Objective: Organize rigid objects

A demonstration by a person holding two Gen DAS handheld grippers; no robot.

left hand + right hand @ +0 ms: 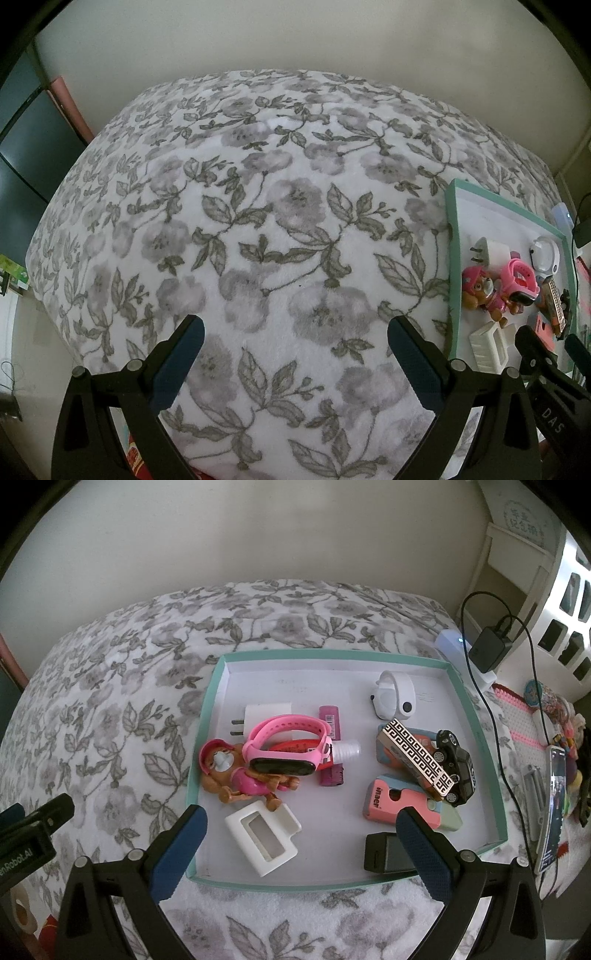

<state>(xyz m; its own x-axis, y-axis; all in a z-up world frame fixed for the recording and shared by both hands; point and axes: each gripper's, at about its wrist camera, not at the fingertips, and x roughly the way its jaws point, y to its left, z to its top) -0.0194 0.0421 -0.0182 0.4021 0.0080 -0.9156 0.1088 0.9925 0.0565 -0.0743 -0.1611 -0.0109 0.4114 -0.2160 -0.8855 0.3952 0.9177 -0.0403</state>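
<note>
A shallow teal-rimmed tray (207, 716) with a white floor lies on the flowered blanket. In it lie a pink smartwatch (288, 749) on a brown toy dog (236, 775), a white plug adapter (266, 714), a white plastic frame (264, 830), a white watch (393, 696), a patterned harmonica (417, 760), a black toy car (456, 764), pink erasers (391, 801) and a black box (386, 853). My right gripper (301, 821) hangs open over the tray's near edge, holding nothing. My left gripper (295, 332) is open over bare blanket, left of the tray (452, 280).
The blanket (258, 221) covers a bed against a pale wall. Right of the tray lie a black charger with cable (489, 646), a phone (552, 805) and a heap of colourful toys (557, 705). A dark cabinet (26, 155) stands at the far left.
</note>
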